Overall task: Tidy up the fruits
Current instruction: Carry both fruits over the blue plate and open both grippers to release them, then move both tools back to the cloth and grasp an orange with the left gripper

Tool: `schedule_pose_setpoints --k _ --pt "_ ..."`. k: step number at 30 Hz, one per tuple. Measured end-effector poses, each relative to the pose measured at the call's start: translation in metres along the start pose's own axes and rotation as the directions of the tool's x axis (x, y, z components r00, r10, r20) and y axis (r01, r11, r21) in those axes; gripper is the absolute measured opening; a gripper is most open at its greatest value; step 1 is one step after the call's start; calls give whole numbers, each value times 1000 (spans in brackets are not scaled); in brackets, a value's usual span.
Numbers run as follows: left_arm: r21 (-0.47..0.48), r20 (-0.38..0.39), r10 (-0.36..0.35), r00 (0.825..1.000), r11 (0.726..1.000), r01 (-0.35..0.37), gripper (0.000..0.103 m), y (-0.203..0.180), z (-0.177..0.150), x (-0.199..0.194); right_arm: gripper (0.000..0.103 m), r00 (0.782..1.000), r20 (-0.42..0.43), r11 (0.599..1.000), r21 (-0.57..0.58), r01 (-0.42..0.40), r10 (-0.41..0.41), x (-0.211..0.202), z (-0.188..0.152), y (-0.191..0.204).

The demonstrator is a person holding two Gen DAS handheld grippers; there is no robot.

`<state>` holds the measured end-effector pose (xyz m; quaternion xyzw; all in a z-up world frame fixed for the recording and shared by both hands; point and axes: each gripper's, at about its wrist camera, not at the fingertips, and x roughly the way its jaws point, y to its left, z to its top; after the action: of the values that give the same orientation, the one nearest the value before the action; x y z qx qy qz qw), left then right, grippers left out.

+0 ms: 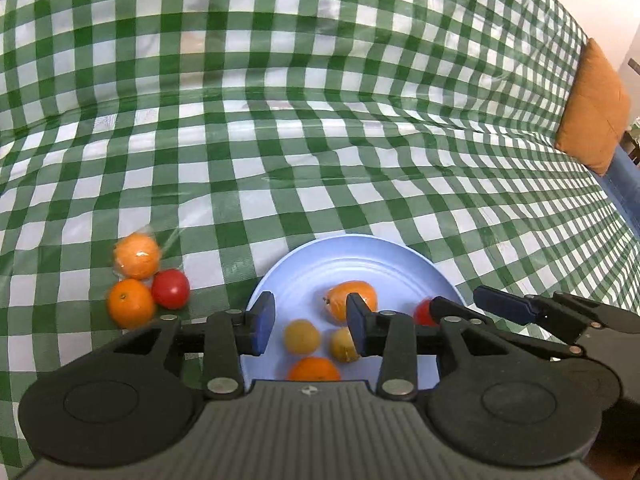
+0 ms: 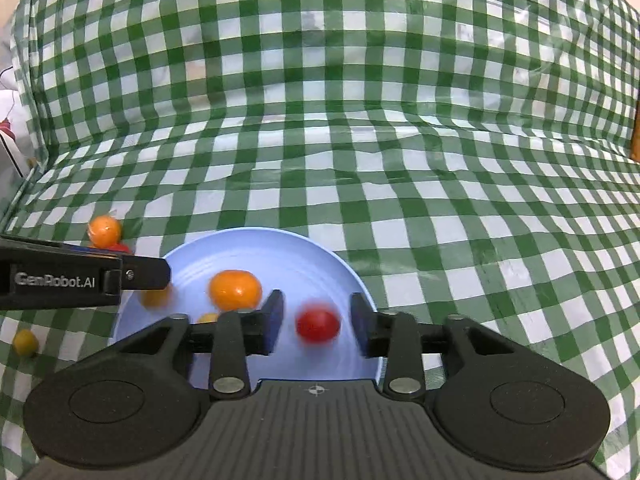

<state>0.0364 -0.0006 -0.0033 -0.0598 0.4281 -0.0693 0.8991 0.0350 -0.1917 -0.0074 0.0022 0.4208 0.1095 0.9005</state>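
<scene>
A green checked tablecloth [image 2: 400,160] carries a blue plate [image 2: 280,248] holding oranges and a red tomato [image 2: 318,326]. The right gripper [image 2: 316,326] stands wide over the plate, the blurred tomato between its fingers, untouched. The left gripper [image 1: 310,322], also wide, hovers above a small yellow fruit [image 1: 302,336].

Your glossy green-and-white checked plastic tablecloth [image 1: 320,140] is creased and throws back pale glare. The smooth, pale blue plastic-looking plate [image 1: 384,256] has a soft sheen with faint concentric rings. Your matt black plastic left gripper [image 1: 310,322] carries shiny round metal pivot pins and blue, rubbery-looking pads [image 1: 262,320]. The wrapped orange fruit [image 1: 137,257] sits in crinkled clear film. The red tomato [image 1: 171,289] is smooth and glossy. The orange cushion [image 1: 592,108] looks like matt woven cloth.
</scene>
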Motion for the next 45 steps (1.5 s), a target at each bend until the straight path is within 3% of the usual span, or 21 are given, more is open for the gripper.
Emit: schedule_pose_setpoints --k 19,45 --pt "-4 -8 26 1000 1000 -26 43 14 3 0 46 1000 5 1000 15 13 -13 7 5 6" --pt "-30 10 46 999 999 -45 43 22 1 -10 46 995 96 1000 31 0 -3 -3 15 23"
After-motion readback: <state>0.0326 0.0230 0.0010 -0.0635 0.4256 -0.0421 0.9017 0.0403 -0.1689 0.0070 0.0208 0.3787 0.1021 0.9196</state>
